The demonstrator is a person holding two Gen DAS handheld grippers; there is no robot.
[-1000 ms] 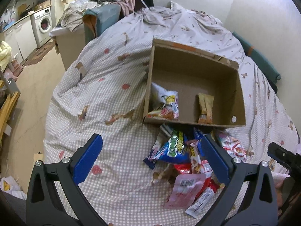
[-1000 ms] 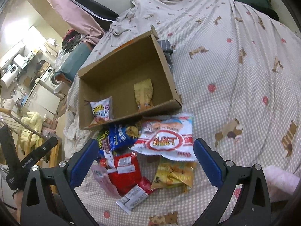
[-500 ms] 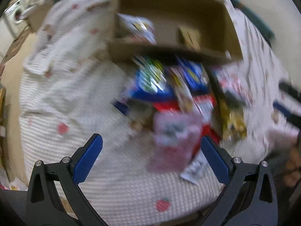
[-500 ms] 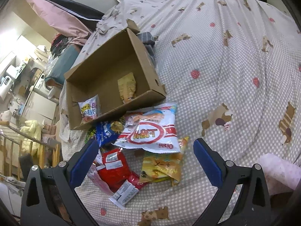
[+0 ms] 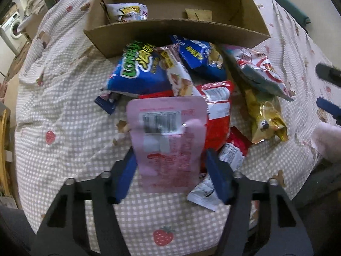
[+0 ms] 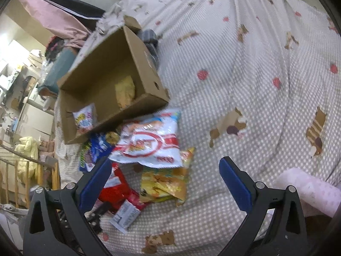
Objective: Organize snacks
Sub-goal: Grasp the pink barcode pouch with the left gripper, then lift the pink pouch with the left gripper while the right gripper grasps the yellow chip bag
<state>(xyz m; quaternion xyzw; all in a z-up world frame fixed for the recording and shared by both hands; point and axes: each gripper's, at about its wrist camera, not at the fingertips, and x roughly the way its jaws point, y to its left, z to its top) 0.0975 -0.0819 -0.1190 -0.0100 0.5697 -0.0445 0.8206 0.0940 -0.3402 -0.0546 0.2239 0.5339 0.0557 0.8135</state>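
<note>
Left-wrist view shows the bed (image 5: 64, 111) carrying a cardboard box (image 5: 177, 32) with two packets inside and, against its near wall, a heap of snacks topped by a pink pouch (image 5: 168, 140), barcode up. The left gripper (image 5: 170, 177) points steeply down, jaws closing around that pouch, pads beside its edges. The right gripper (image 6: 166, 183) hangs wide open and empty over the yellow bag (image 6: 164, 185).

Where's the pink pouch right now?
In the left wrist view, the pink pouch lies at the near edge of the snack pile, overlapping the red packet, between the jaws of the closing left hand-held gripper.
</note>
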